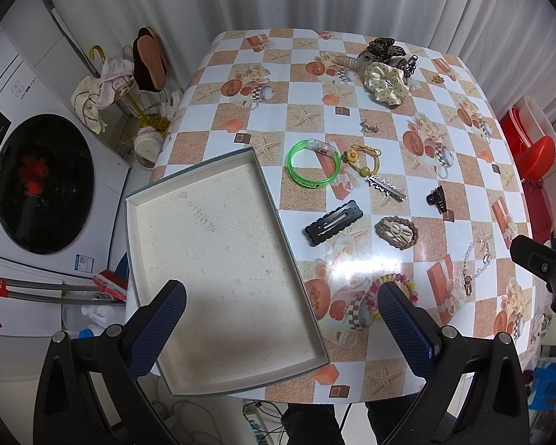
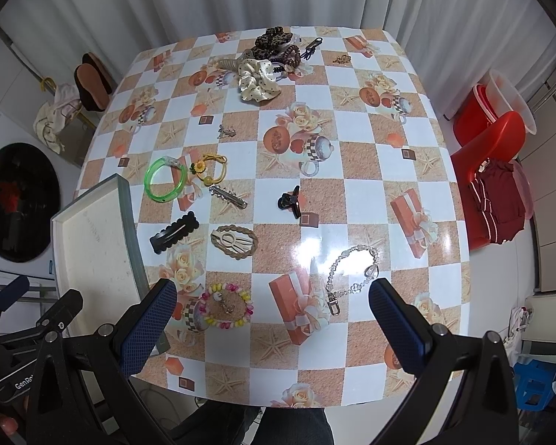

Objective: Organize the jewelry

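Observation:
An empty cream tray (image 1: pixel 218 252) lies at the table's front left; its grey wall shows in the right wrist view (image 2: pixel 129 222). My left gripper (image 1: pixel 281 296) is open above the tray's near right part. My right gripper (image 2: pixel 272 300) is open above the table's front, over a red gift print, between a bead bracelet (image 2: pixel 226 306) and a clear chain (image 2: pixel 352 270). Loose on the cloth lie a green bangle (image 1: pixel 312 164), a black hair clip (image 1: pixel 333 222), a tan oval clip (image 1: pixel 396 232), a silver barrette (image 1: pixel 386 186) and a small black claw clip (image 1: pixel 436 198).
A pile of scrunchies and hair ties (image 2: pixel 270 63) sits at the table's far side. A washing machine (image 1: pixel 37 185) stands to the left, with a yellow rack of cloths (image 1: pixel 122 85). A red stool and tubs (image 2: pixel 496 141) stand to the right.

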A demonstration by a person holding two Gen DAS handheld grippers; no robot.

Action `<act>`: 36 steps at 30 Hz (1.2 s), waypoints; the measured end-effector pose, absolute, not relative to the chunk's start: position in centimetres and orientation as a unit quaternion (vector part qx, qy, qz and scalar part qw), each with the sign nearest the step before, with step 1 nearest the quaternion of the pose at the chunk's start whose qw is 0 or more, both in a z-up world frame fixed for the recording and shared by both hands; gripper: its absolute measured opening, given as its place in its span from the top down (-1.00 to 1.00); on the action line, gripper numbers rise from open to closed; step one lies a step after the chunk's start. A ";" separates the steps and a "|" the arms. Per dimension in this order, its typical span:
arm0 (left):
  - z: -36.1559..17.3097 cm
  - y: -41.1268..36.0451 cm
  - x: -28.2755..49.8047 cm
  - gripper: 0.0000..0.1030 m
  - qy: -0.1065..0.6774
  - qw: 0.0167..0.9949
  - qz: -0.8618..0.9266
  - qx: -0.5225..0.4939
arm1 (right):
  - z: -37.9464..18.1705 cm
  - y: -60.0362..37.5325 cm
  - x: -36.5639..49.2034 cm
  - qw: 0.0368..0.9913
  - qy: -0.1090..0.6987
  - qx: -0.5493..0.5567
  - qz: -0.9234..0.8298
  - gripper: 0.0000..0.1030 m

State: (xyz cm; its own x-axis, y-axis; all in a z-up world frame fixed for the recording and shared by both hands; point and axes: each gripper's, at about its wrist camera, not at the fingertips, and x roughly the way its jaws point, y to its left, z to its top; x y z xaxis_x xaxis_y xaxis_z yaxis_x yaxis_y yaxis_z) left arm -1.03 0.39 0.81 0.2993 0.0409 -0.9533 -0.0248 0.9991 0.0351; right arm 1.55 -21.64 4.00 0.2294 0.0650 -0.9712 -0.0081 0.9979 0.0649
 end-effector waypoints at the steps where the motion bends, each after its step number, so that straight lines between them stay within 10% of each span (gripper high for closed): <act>1: 0.8 0.4 -1.0 -1.00 0.592 0.806 0.020 0.007 | 4.0 -21.6 1.6 0.784 0.620 0.023 0.023 -1.00; 36: 0.8 0.3 -1.1 -1.00 0.593 0.805 0.021 0.007 | 3.7 -21.5 1.3 0.786 0.618 0.022 0.022 -1.00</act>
